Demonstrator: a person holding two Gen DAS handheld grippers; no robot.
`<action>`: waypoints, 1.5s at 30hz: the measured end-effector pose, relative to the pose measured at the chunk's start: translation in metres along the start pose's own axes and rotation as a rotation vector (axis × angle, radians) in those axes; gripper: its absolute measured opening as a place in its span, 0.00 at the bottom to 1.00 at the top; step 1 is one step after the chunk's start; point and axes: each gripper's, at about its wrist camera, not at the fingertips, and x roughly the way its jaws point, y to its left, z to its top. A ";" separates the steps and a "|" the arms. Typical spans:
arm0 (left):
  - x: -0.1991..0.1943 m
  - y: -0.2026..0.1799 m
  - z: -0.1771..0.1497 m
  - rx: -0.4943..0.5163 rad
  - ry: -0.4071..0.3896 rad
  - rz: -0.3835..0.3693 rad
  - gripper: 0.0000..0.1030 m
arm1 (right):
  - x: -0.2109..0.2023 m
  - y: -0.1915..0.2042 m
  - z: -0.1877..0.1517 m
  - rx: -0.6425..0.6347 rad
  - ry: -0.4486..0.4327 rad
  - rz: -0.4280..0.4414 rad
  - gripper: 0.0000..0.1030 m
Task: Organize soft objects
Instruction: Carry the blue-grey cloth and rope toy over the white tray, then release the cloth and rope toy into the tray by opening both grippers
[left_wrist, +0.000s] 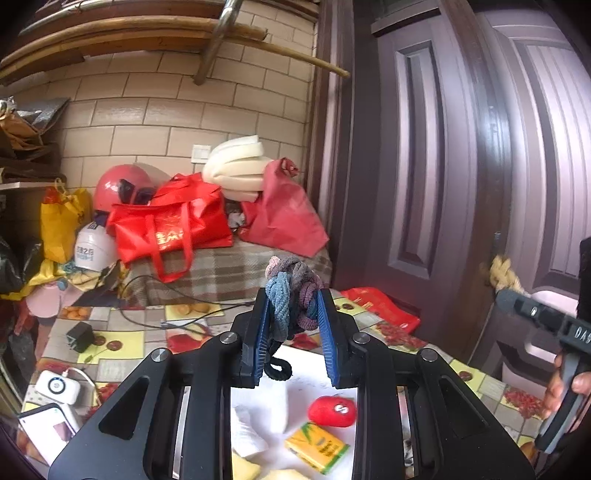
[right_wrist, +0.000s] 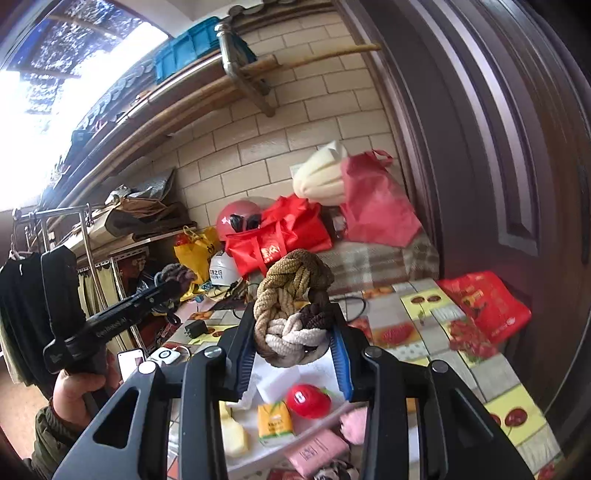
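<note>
My left gripper (left_wrist: 294, 300) is shut on a bundle of braided hair ties (left_wrist: 295, 280) in blue, pink and purple, held up over the table. A black hair tie (left_wrist: 277, 366) dangles below its fingers. My right gripper (right_wrist: 292, 317) is shut on a bundle of brown, tan and cream braided ties (right_wrist: 291, 295). From each view the other gripper shows at the side with its bundle: the right gripper (left_wrist: 511, 301) with the tan braid (left_wrist: 503, 272), the left gripper (right_wrist: 168, 290) with the purple braid (right_wrist: 173, 275). Below lie a red plush (right_wrist: 308, 400) and a yellow tissue pack (right_wrist: 275, 422) on a white tray (right_wrist: 273, 376).
The tray also holds a yellow sponge (right_wrist: 232, 435), a pink pack (right_wrist: 317, 450) and a pink fluffy piece (right_wrist: 354, 424). On the fruit-patterned tablecloth (left_wrist: 122, 350) lie a charger (left_wrist: 79, 336), a power bank (left_wrist: 57, 386) and a phone (left_wrist: 48, 432). Red bags (left_wrist: 170, 225) stand behind; a dark door (left_wrist: 424, 166) is right.
</note>
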 end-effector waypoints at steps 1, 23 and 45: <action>0.002 0.004 -0.001 -0.010 0.006 0.003 0.24 | 0.003 0.000 0.000 -0.003 -0.005 0.004 0.35; 0.062 0.033 -0.045 -0.099 0.201 0.047 0.24 | 0.132 0.009 -0.026 0.147 0.237 0.044 0.35; 0.087 0.049 -0.072 -0.080 0.266 0.195 1.00 | 0.190 -0.005 -0.101 0.210 0.436 -0.055 1.00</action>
